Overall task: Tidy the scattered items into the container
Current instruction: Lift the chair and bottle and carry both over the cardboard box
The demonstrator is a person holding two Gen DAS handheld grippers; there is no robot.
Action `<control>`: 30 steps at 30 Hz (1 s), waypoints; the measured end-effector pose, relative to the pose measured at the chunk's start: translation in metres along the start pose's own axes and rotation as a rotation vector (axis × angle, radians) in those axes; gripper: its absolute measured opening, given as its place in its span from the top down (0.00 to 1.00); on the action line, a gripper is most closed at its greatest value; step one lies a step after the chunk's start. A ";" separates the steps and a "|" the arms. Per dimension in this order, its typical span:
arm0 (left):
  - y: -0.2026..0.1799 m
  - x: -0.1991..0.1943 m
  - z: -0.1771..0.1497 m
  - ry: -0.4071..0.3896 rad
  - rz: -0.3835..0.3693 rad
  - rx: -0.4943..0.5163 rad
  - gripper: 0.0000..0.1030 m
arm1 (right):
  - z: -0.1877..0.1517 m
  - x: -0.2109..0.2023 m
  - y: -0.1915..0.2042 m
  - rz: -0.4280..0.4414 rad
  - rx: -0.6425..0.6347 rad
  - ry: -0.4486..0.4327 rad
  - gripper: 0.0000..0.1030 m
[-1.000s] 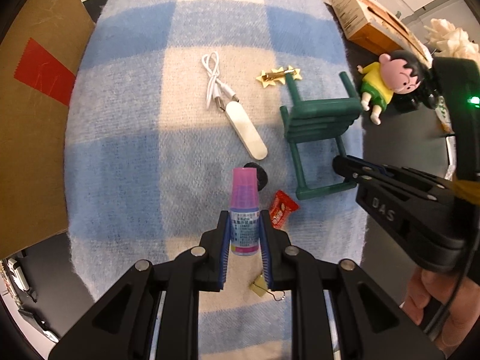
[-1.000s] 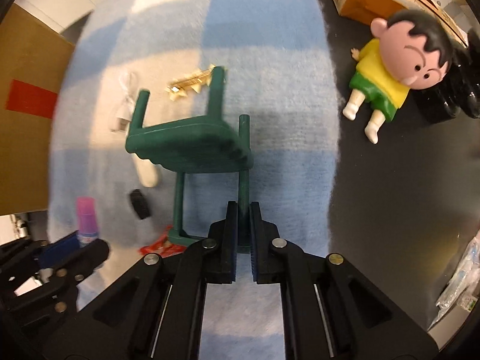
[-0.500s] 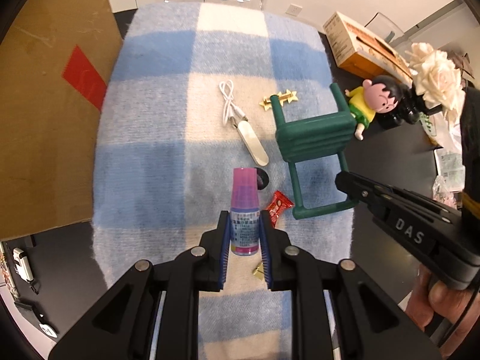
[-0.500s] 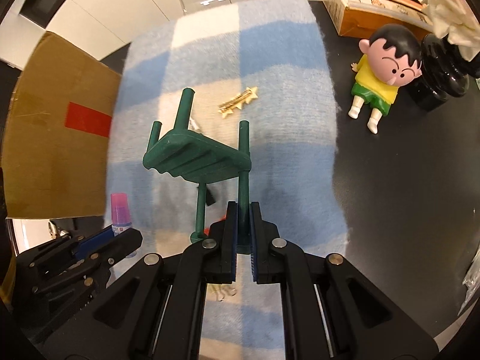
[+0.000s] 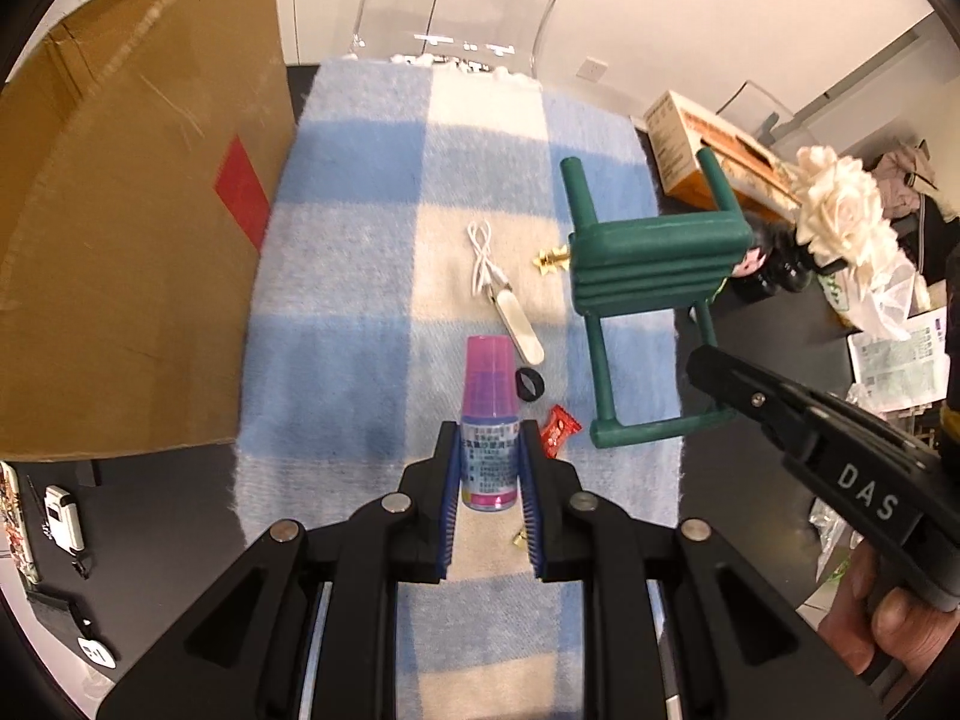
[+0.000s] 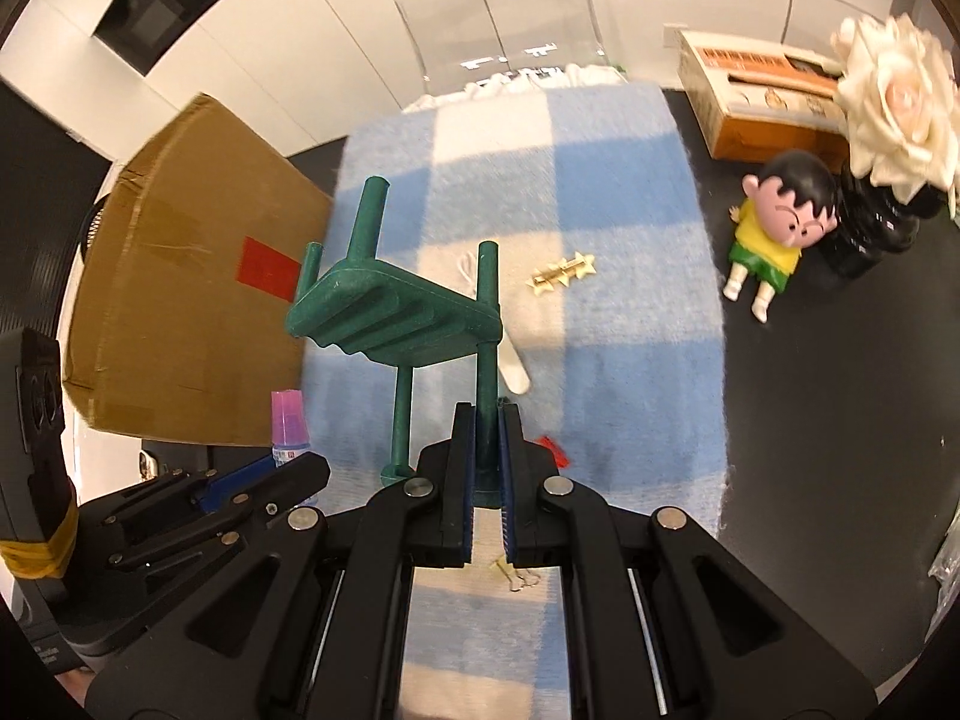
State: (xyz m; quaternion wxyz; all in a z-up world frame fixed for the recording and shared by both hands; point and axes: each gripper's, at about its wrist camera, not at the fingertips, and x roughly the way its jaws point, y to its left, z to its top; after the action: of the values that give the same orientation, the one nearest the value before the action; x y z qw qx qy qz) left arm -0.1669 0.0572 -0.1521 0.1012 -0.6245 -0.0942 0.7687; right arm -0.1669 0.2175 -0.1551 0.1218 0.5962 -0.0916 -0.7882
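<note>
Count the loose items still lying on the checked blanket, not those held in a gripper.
6: white cable, gold star clip, white stick, black ring, red wrapper, binder clip nearest the grippers. Others may hide under the lifted green chair.

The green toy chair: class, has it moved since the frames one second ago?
Yes. The green toy chair, clamped by the right gripper, has risen off the checked blanket and swung left toward the cardboard box, away from the gold star clip.
</note>
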 end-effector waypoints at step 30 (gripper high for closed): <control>0.068 -0.120 0.048 -0.251 0.003 -0.139 0.82 | 0.050 -0.060 0.129 0.106 -0.204 -0.141 0.94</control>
State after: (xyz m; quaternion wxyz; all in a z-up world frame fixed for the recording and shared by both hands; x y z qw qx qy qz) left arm -0.1921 -0.0419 -0.0481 0.0441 -0.5292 -0.1579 0.8325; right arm -0.1889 0.1128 -0.0489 0.2165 0.5184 -0.0509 -0.8257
